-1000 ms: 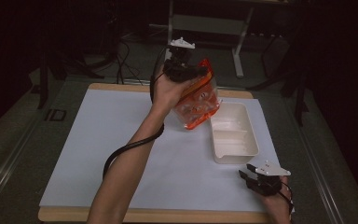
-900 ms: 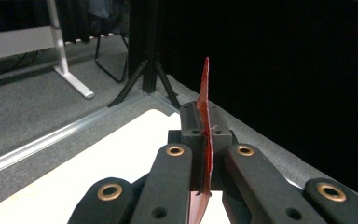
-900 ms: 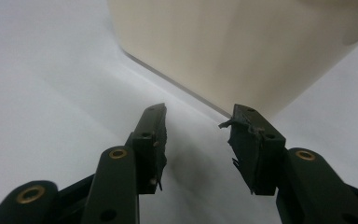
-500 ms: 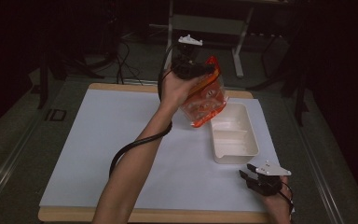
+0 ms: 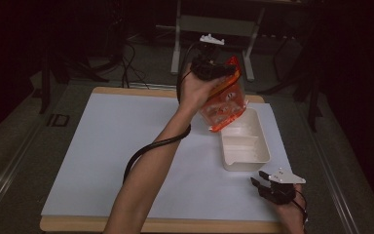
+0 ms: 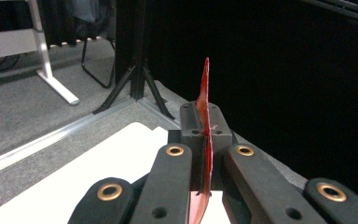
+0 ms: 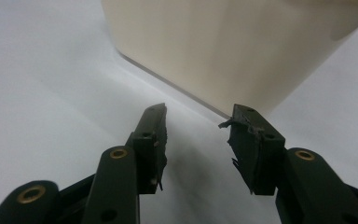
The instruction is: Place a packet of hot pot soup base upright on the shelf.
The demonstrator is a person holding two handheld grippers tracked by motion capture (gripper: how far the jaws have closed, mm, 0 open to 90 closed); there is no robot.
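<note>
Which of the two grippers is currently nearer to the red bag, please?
Left. The left gripper is shut on the red bag's top edge, holding it above the white tray. The right gripper rests open on the table, near the tray's front corner.

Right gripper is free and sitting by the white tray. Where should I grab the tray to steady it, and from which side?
Take the white tray by its near short wall, coming from the person's side. The right gripper already rests there, jaws open, facing that wall. The rim looks thin and upright, so one jaw could go inside and one outside. The far end lies under the orange bag in the left gripper.
</note>
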